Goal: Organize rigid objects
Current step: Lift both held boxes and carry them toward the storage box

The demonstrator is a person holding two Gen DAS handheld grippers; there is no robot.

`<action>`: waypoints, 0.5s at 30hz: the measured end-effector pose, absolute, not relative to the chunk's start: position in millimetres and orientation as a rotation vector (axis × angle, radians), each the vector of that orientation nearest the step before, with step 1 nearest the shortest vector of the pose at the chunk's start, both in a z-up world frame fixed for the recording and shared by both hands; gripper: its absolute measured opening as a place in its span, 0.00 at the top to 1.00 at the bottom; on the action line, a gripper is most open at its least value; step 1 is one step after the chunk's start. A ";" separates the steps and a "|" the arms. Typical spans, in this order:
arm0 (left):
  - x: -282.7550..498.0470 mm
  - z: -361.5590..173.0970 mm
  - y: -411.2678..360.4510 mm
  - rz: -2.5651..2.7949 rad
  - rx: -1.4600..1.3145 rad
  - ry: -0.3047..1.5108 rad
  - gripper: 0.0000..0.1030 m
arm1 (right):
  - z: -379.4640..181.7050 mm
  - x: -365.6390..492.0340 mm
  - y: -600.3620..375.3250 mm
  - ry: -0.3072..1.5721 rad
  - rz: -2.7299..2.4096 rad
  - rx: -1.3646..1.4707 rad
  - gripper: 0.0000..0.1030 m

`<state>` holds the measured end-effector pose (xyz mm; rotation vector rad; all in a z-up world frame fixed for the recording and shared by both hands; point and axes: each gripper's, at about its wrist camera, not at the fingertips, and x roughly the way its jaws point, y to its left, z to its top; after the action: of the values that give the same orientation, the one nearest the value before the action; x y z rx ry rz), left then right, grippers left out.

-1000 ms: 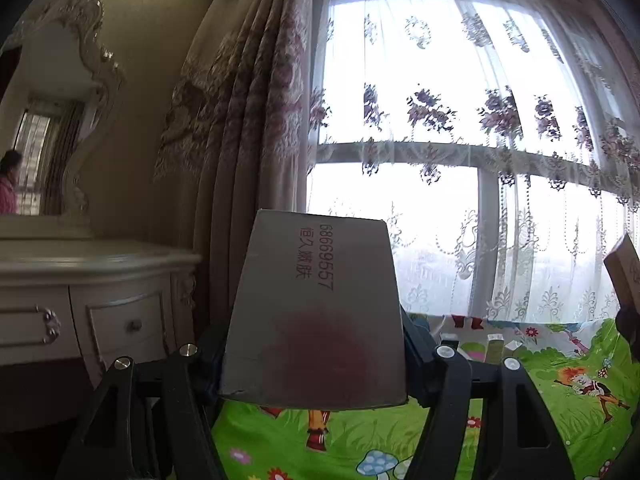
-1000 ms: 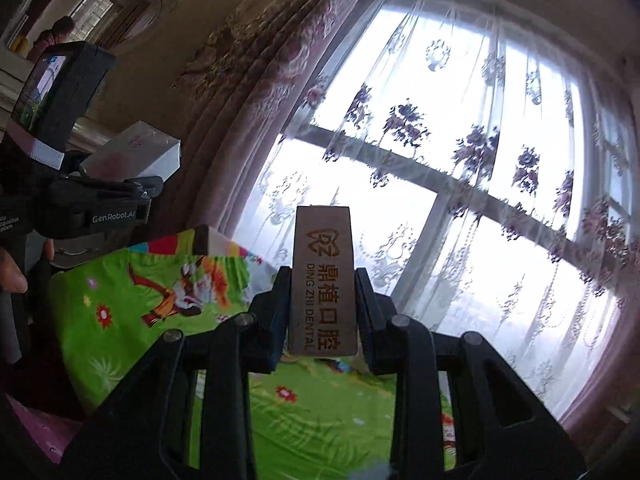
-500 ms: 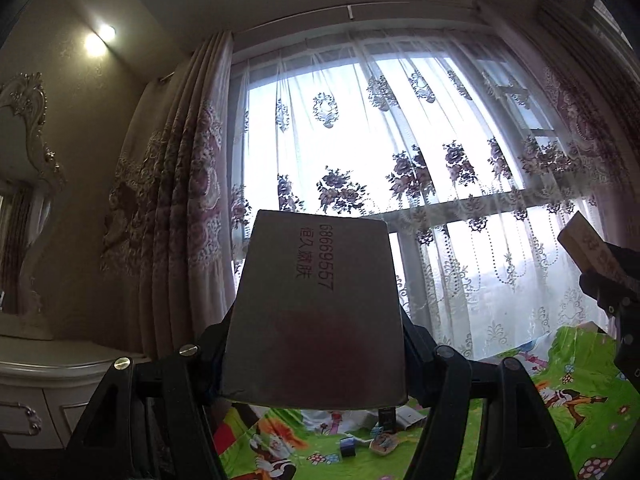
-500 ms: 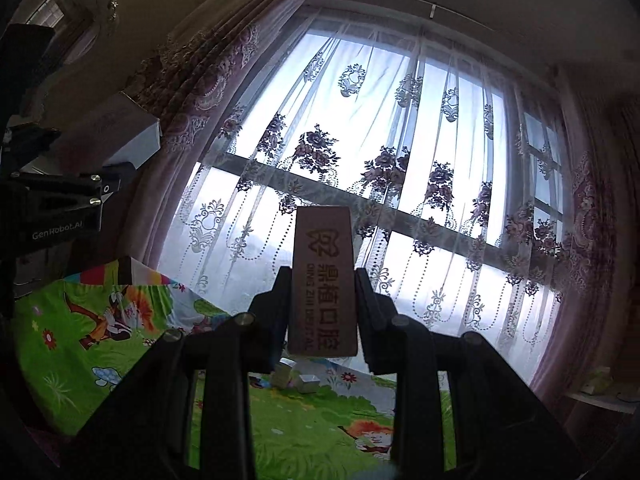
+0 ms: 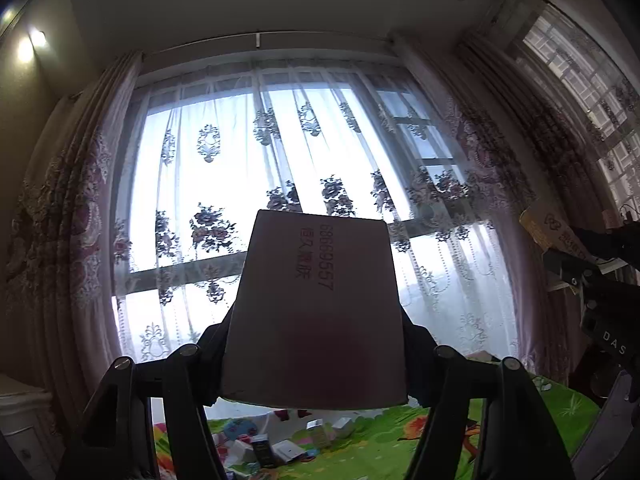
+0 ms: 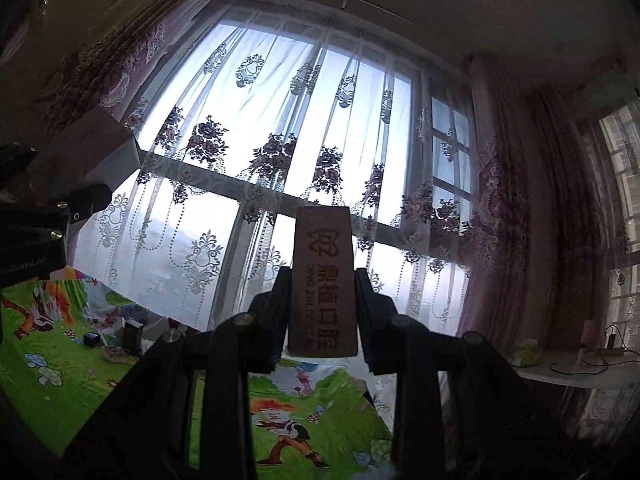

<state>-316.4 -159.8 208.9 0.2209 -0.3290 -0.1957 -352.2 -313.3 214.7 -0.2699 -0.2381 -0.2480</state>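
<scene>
- Boxes in hand: two, one per gripper; several more small boxes scattered on the green cartoon sheet below, too small and dim to count exactly.
- Left gripper: jaws about half apart, clamped on the sides of a wide grey carton printed with digits and red characters; carton raised in front of the lace curtain.
- Right gripper: jaws nearly together, clamped on a narrow brown dental box, upright, logo and lettering facing the camera.
- Seen from the right wrist: grey carton at the far left edge, well apart from the dental box.
- Seen from the left wrist: dental box at the right edge, tilted.
- Against a second ago: both views swung rightward and upward; dresser and mirror gone from the left view, ceiling and a second window now showing; small shelf with a cable now at the right; both grips unchanged.
</scene>
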 end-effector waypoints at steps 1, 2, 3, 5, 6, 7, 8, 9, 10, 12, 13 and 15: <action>-318.9 209.4 -170.5 -0.228 0.228 -0.334 0.34 | 215.2 -356.3 -320.6 -0.235 -0.273 -0.272 0.67; -321.2 209.3 -179.7 -0.259 0.233 -0.339 0.34 | 215.2 -360.3 -327.4 -0.229 -0.297 -0.272 0.67; -323.7 209.0 -189.0 -0.291 0.240 -0.343 0.34 | 214.3 -364.9 -334.6 -0.221 -0.321 -0.273 0.67; -328.5 206.7 -207.4 -0.355 0.255 -0.345 0.34 | 211.7 -373.3 -347.7 -0.201 -0.364 -0.275 0.67; -329.8 205.0 -216.9 -0.392 0.264 -0.337 0.34 | 209.5 -377.7 -353.8 -0.187 -0.385 -0.277 0.67; -328.9 202.8 -225.8 -0.430 0.271 -0.317 0.34 | 207.0 -381.8 -360.0 -0.168 -0.405 -0.278 0.67; -328.2 199.5 -234.1 -0.470 0.278 -0.290 0.34 | 204.2 -385.2 -366.3 -0.143 -0.422 -0.276 0.67; -326.5 195.7 -243.8 -0.519 0.286 -0.251 0.34 | 200.2 -389.4 -373.0 -0.112 -0.440 -0.271 0.67; -324.1 191.9 -253.3 -0.568 0.295 -0.207 0.34 | 195.3 -393.8 -380.6 -0.077 -0.456 -0.259 0.67; -318.8 180.6 -274.1 -0.674 0.319 -0.099 0.34 | 184.0 -401.3 -398.3 0.008 -0.486 -0.216 0.67; -315.6 173.6 -285.2 -0.733 0.333 -0.039 0.34 | 176.7 -404.6 -407.4 0.059 -0.503 -0.189 0.67; -309.6 157.7 -309.6 -0.832 0.369 0.082 0.34 | 161.9 -410.1 -428.4 0.164 -0.539 -0.112 0.67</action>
<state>-309.6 -309.6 157.7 0.3690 0.0824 -0.8319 -410.1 -428.4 161.9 -0.1119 0.1645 -0.5386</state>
